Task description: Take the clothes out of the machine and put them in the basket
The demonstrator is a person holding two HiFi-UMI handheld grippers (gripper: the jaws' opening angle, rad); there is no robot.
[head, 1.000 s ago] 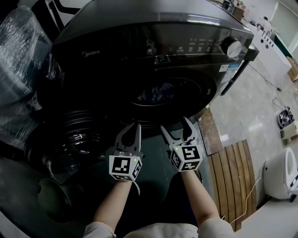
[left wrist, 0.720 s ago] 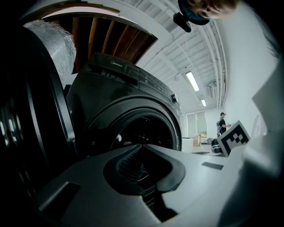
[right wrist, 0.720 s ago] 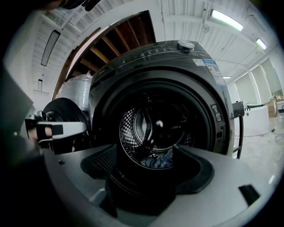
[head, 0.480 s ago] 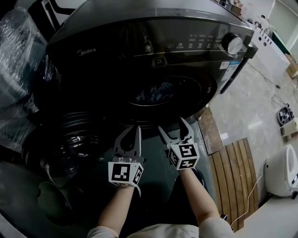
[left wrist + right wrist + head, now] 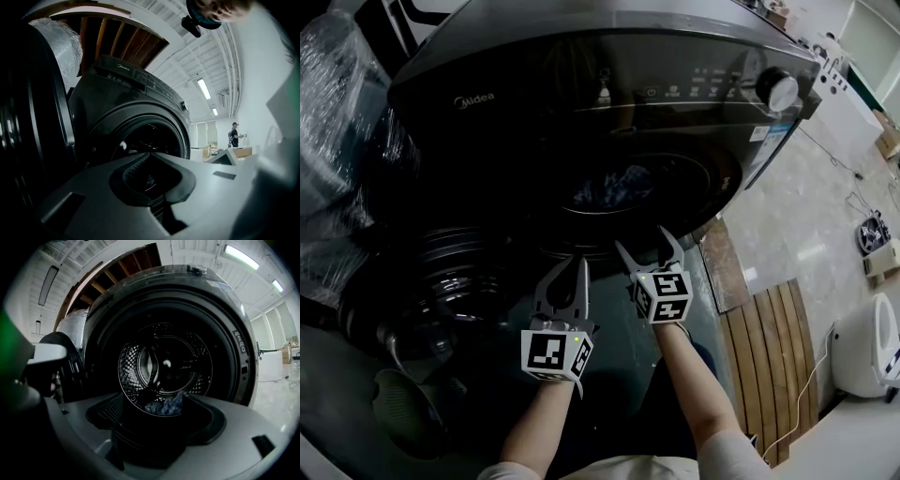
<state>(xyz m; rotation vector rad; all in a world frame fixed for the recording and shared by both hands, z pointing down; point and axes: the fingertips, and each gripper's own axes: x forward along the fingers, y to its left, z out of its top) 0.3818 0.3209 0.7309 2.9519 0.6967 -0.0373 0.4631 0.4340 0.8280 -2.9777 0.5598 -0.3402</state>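
Note:
A dark grey front-loading washing machine (image 5: 581,84) fills the head view, its round door (image 5: 441,291) swung open to the left. Blue clothes (image 5: 609,187) lie at the bottom of the drum; the right gripper view shows them (image 5: 164,405) straight ahead. My right gripper (image 5: 642,239) is open and empty, just below the drum opening. My left gripper (image 5: 572,264) hangs a little lower and to the left, its jaws closed together with nothing between them. A dark green meshed basket (image 5: 403,403) sits on the floor at the lower left.
A plastic-wrapped bundle (image 5: 337,94) stands left of the machine. A wooden slatted board (image 5: 769,347) and a white appliance (image 5: 862,352) lie on the floor to the right. A person (image 5: 233,134) stands far off in the room.
My right gripper has moved forward, closer to the drum opening. The left gripper has dropped back slightly. Neither has changed its jaws.

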